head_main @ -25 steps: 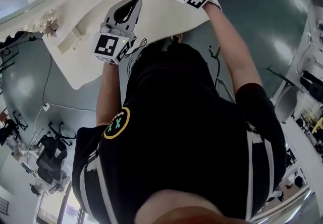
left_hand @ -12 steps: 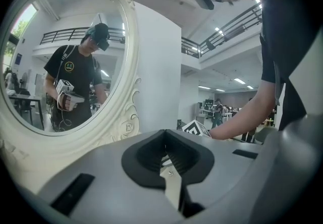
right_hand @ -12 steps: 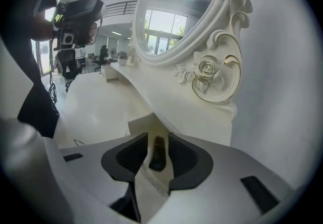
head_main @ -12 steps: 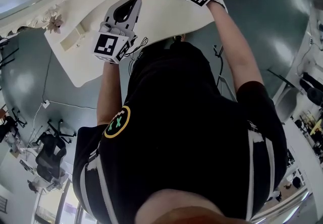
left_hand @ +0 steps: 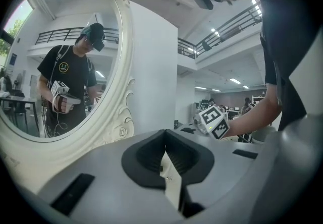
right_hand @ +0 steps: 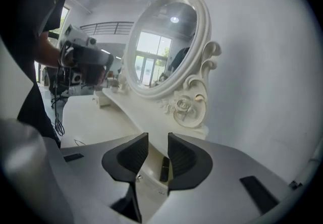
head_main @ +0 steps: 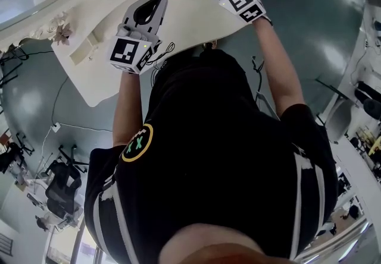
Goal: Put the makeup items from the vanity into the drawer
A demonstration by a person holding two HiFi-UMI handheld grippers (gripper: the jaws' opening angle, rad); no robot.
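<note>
Two grippers hold nothing: with right gripper (right_hand: 157, 140) jaws slightly apart over the drawer (right_hand: 145, 183) and left gripper (left_hand: 164, 138) jaws together, lift right straight clear.

Vanity: the cream-white curved vanity table (head_main: 107, 72) runs off the head view's top edge, and our own black shirt (head_main: 226, 156) blocks everything below its near rim.
Drawer: past the right gripper (right_hand: 157, 137), whose jaws are just opening and grip nothing, we catch only a strip of the cream drawer (right_hand: 154, 187).
Dark item: a slim dark stick (right_hand: 164, 168) shows between those jaws, one end behind a jaw; we can't name it.
Sliver: the left gripper (left_hand: 164, 137) has its jaws together, so only a cream sliver (left_hand: 170, 182) shows, source unclear.
Mirror: the oval white-framed mirror (left_hand: 60, 66) is clipped at the left edge.
Far end: small objects (right_hand: 112, 82) there, too blurred to tell.
</note>
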